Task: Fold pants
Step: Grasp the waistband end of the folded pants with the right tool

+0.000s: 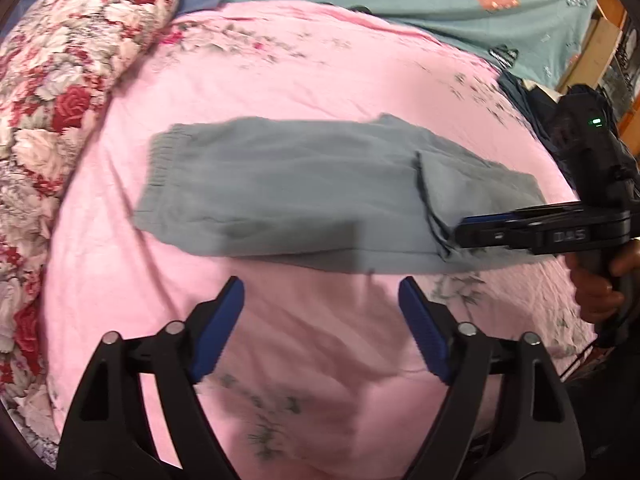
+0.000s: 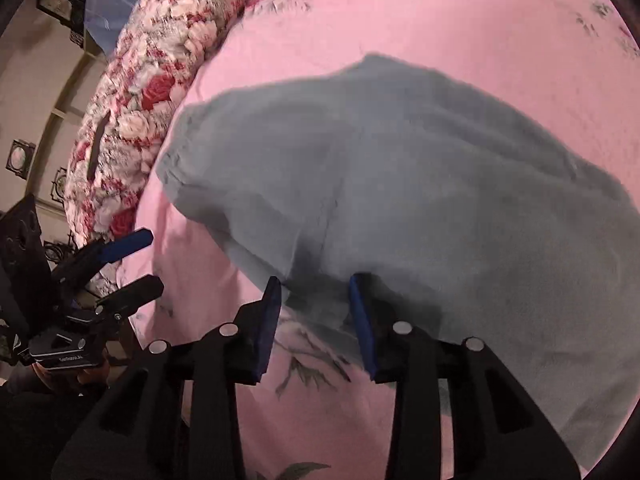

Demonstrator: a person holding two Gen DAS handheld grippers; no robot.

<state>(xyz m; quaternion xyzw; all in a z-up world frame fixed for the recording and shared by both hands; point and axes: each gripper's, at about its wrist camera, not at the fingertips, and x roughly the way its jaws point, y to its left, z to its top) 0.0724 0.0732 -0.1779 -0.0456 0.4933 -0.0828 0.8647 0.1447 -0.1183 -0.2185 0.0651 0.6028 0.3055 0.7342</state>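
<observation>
Grey pants lie flat on the pink bedsheet, folded lengthwise, waistband to the left in the left wrist view. They fill the middle of the right wrist view. My left gripper is open and empty, just short of the pants' near edge; it also shows at the left of the right wrist view. My right gripper is open and empty at the pants' near edge. In the left wrist view it hovers over the right end of the pants.
A red and white floral quilt is bunched along the left of the bed. A teal sheet lies at the far side. Wooden furniture stands at the far right.
</observation>
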